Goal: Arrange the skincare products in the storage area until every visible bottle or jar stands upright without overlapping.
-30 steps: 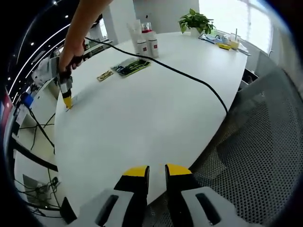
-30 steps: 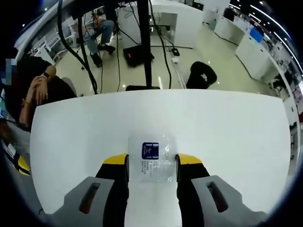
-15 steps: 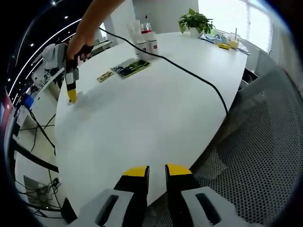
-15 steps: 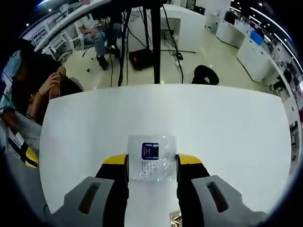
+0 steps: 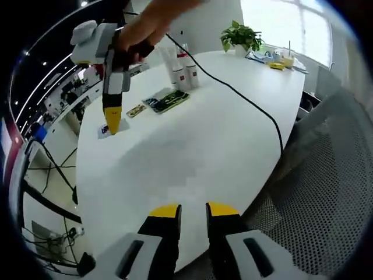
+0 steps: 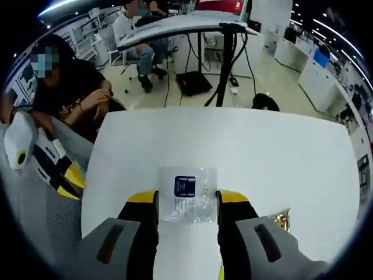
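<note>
In the right gripper view a clear sachet (image 6: 187,195) with a blue label sat between the two yellow-tipped jaws of the right gripper (image 6: 187,201), which pinched it by both edges. It stuck out a little ahead of the tips, over the white table (image 6: 280,157). A gold packet (image 6: 281,219) lay just right of the right jaw.

In the left gripper view the left gripper (image 5: 190,213) had its jaws close together with a narrow gap and nothing between them, hanging over the table's near edge. Far ahead and left of these jaws a hand (image 5: 152,26) held the right gripper, its tips pointing down with the sachet (image 5: 106,129) at them, near the table surface. Beyond it lay a dark flat pack (image 5: 166,100) and a small gold packet (image 5: 136,110), then a cluster of upright bottles (image 5: 185,67); a cable (image 5: 245,99) crossed the table.

Compared with half a second before, the right gripper was higher and nearer in the left gripper view, with the sachet the same way between its jaws.
</note>
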The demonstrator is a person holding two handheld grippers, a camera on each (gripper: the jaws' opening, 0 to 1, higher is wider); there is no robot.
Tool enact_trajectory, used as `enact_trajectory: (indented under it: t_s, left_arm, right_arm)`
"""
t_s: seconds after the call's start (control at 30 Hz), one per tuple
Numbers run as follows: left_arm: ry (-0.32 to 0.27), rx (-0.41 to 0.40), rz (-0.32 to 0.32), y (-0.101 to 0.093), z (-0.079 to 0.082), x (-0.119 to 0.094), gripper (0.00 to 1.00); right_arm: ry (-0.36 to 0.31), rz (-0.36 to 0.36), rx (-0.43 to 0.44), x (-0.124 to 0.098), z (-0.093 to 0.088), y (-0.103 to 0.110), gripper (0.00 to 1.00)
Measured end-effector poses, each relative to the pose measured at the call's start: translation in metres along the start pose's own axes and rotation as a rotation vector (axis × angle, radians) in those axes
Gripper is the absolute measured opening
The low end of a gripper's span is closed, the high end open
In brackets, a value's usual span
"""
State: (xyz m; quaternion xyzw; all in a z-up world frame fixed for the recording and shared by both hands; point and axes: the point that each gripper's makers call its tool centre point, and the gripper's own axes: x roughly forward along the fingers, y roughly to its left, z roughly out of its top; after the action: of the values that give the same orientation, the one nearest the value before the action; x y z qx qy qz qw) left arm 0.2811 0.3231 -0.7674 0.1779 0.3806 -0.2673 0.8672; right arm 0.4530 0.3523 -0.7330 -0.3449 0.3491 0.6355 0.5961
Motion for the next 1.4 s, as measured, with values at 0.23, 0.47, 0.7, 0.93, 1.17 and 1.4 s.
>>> enact_trajectory:
  t_s: [0.23,0.47,0.7,0.93,1.17,1.4]
  left_arm:
    - [-0.081,-0.017,-0.016,-0.006,0.025,-0.011,0.17]
    - [-0.188,-0.066,-0.052,-0.010,0.047,-0.019,0.18]
    - [-0.318,-0.206,-0.106,-0.008,0.069,-0.030,0.26]
    - [-0.368,-0.316,-0.210,-0.016,0.080,-0.036,0.31]
    - [-0.379,-0.355,-0.253,-0.022,0.083,-0.041,0.27]
    - [-0.378,-0.387,-0.304,-0.029,0.085,-0.044,0.24]
  right_arm:
    - [-0.051,-0.013,0.077,-0.028,-0.013,0.057,0.36]
    - [-0.037,-0.074,0.071,-0.048,-0.031,0.091,0.36]
    - [-0.038,-0.172,-0.005,-0.063,-0.042,0.114,0.36]
    - [-0.009,-0.239,-0.161,-0.074,-0.047,0.137,0.36]
    - [0.033,-0.287,-0.349,-0.081,-0.051,0.154,0.36]
    - [-0.023,-0.317,-0.410,-0.087,-0.038,0.167,0.36]
